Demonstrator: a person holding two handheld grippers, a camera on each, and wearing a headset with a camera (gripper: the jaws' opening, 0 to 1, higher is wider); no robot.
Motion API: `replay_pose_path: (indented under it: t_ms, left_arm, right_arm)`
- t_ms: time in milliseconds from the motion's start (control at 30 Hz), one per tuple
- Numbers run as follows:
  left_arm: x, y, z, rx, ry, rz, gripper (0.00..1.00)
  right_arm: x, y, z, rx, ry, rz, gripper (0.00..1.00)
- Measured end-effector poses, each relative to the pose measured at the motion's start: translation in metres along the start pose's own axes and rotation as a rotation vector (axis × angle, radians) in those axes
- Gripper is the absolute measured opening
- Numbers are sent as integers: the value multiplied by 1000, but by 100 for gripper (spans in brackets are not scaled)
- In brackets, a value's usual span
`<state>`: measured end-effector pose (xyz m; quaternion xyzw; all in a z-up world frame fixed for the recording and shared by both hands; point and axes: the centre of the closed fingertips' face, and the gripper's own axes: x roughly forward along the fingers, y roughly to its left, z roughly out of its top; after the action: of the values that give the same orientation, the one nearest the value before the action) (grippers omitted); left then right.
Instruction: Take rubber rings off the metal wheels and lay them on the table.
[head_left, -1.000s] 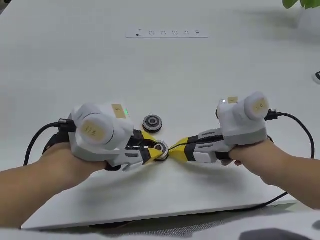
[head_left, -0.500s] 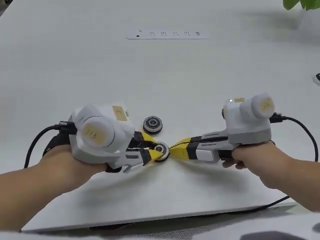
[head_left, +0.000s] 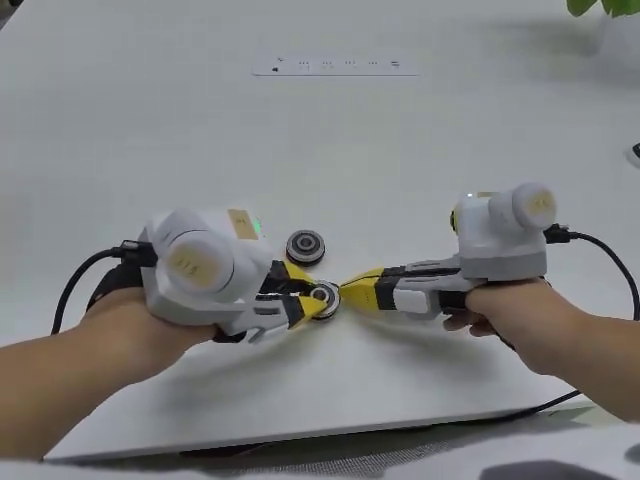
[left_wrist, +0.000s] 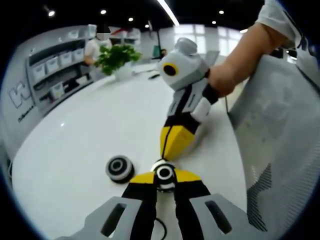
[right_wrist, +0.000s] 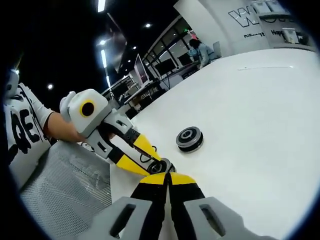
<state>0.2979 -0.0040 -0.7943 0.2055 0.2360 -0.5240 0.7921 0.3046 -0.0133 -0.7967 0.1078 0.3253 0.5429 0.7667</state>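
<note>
My left gripper (head_left: 316, 298) (left_wrist: 165, 178) is shut on a small metal wheel (head_left: 323, 295) (left_wrist: 164, 172) with a dark rubber ring, held just above the white table (head_left: 420, 170). From the right comes my right gripper (head_left: 345, 290) (right_wrist: 167, 176), its yellow jaws shut and their tips against that wheel's rim (right_wrist: 160, 166). Whether they pinch the ring cannot be told. A second wheel (head_left: 305, 246) (left_wrist: 120, 168) (right_wrist: 190, 138) with its black ring on lies flat on the table just beyond the left gripper.
A white power strip (head_left: 333, 66) lies far back on the table. A green plant (head_left: 600, 8) stands at the back right corner. Black cables (head_left: 600, 255) trail from both grippers. The table's front edge (head_left: 300, 435) runs close under the hands.
My right gripper's body has drifted right and a little up, with its tips still at the held wheel. The left gripper and the wheel on the table have stayed put.
</note>
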Motion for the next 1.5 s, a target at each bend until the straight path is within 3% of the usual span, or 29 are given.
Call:
replay_pose_path:
  t_ms: [300,1500]
  left_arm:
    - [1,1,0,2,8,6,12]
    - [0,-1,0,10,19,11,12]
  right_arm:
    - [0,4,3,17,-7,12,0]
    - [5,14,3,-43,23,44,0]
